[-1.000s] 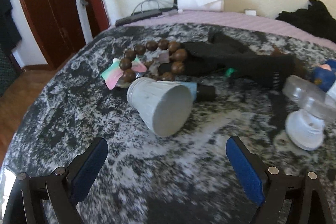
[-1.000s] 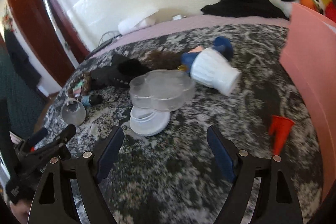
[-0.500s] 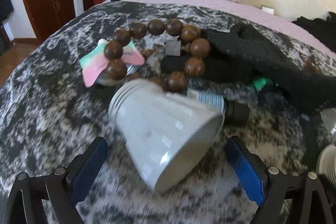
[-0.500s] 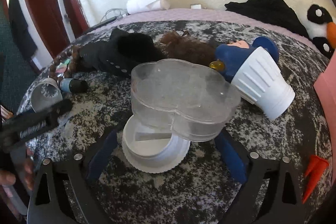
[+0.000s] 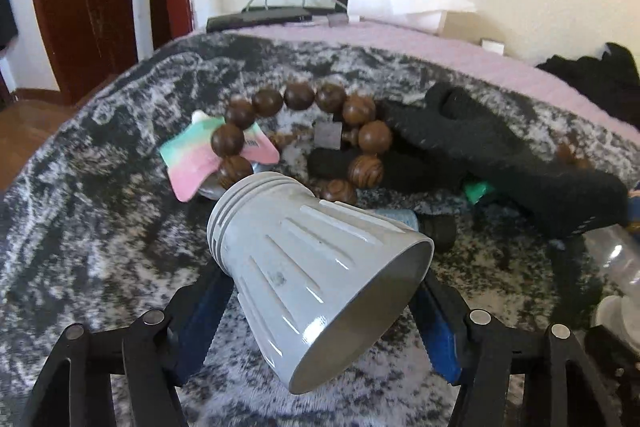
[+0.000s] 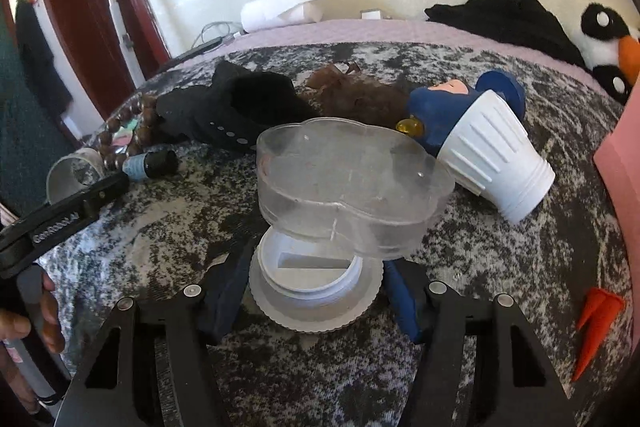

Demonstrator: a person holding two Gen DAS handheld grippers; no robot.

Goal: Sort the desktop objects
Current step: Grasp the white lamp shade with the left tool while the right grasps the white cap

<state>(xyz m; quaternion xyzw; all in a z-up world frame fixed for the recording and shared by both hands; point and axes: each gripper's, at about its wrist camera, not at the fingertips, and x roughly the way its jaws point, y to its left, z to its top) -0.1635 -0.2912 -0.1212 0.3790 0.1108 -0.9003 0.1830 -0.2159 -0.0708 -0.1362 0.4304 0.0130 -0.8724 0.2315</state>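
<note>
From where I stand, the left gripper (image 5: 320,311) has its blue-padded fingers (image 5: 200,319) set on either side of a grey ribbed cup (image 5: 316,275) that lies on its side on the mottled black-and-white table cover (image 5: 88,227), mouth toward five o'clock. The pads sit right against the cup's flanks, though I cannot tell whether they press it or merely bracket it. Past the cup at twelve o'clock lies a ring of brown wooden beads (image 5: 360,137), partly on a pink-and-green card (image 5: 192,163). At two o'clock from the cup stretches a black glove (image 5: 500,155), with a small blue-wrapped bottle (image 5: 424,225) just behind the cup's rim.

The right gripper (image 6: 316,291) straddles a white screw lid (image 6: 312,287) lying flat on the cover, one finger at each side, touching or nearly so; again I cannot tell if it is pinched. A clear cloud-shaped box (image 6: 348,183) rests tilted on the lid's far edge. At two o'clock from it lies a white ribbed cup (image 6: 496,159) against a blue figurine (image 6: 436,107). An orange cone (image 6: 596,323) sits at four o'clock.
</note>
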